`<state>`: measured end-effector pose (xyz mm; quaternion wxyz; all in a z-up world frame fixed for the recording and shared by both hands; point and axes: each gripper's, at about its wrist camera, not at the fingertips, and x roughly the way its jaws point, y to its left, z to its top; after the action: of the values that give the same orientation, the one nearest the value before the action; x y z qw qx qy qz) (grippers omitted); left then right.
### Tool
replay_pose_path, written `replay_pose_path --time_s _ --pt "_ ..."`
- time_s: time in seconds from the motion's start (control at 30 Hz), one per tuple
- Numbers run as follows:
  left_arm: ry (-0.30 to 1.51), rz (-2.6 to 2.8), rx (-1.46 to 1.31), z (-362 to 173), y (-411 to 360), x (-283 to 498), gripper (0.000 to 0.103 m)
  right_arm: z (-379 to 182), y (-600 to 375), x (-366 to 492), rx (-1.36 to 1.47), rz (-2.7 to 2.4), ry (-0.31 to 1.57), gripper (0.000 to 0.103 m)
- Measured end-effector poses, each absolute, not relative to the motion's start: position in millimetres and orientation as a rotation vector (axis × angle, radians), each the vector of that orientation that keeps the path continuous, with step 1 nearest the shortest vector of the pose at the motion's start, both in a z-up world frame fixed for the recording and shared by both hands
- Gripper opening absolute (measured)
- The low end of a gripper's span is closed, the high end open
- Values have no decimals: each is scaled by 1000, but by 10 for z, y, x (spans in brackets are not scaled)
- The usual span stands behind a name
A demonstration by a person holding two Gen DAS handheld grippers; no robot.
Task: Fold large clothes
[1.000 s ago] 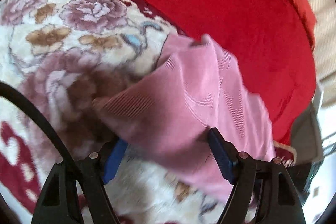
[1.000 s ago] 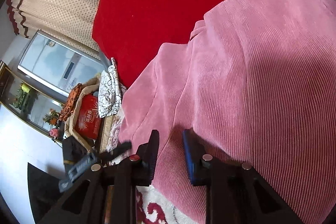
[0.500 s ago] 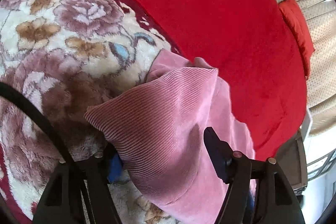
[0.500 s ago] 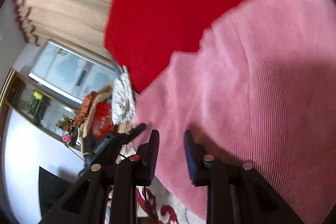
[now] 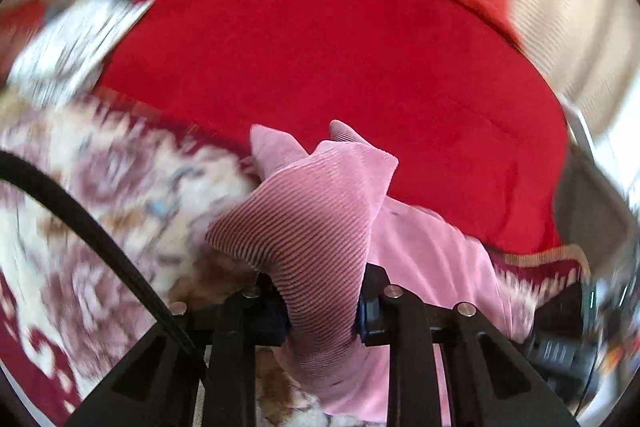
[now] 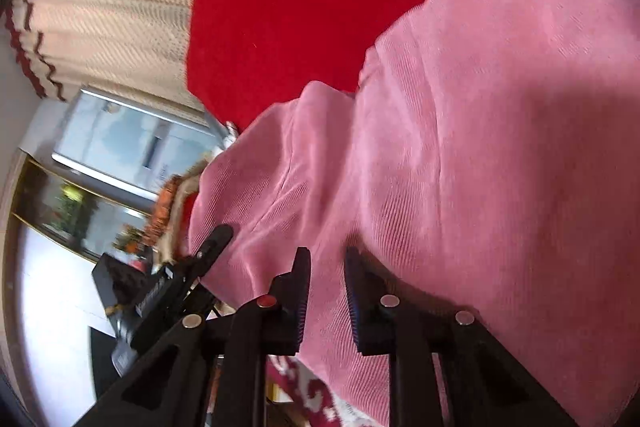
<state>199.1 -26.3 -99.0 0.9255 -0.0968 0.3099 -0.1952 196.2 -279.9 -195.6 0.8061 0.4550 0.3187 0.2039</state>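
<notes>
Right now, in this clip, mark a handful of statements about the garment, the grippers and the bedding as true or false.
1. The left gripper, whose jaws have just been closing, pinches a bunched fold of the pink garment. True.
2. The garment is smooth denim. False: it is ribbed, corduroy-like pink cloth.
3. The right gripper has pink cloth between its pads. True.
4. A red blanket lies beyond the garment. True.
5. The floral blanket is plain blue. False: it is cream with pink and brown flowers.
6. The garment already lies folded flat. False: it is lifted and bunched.
</notes>
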Motion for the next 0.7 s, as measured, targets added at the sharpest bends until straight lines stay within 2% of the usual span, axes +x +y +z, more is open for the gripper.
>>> replay_pose_path --time_s 0.03,0.07,0.1,0.13,0.33,0.57,0.7 --pt "619 -432 -128 -937 -426 1899 24 -1942 -2877 1934 995 436 660 29" --pt "607 -458 -77 -908 -557 1814 23 -1931 -2976 1895 1024 434 634 46" --pt "599 -480 -34 -901 -677 1748 23 -1924 -3077 1850 1065 441 592 71" --pt "594 -506 9 -906 -806 1674 23 -1915 -3159 1805 1098 454 549 74" --pt "592 -604 429 -1427 -1688 1214 23 -1931 -3456 1739 1192 480 485 79" --pt "614 -699 336 -1401 -1445 1300 23 -1936 -3395 1971 1111 436 625 81" --pt "597 -724 320 -1453 -1390 1325 23 -1890 -3465 1984 1078 385 628 81"
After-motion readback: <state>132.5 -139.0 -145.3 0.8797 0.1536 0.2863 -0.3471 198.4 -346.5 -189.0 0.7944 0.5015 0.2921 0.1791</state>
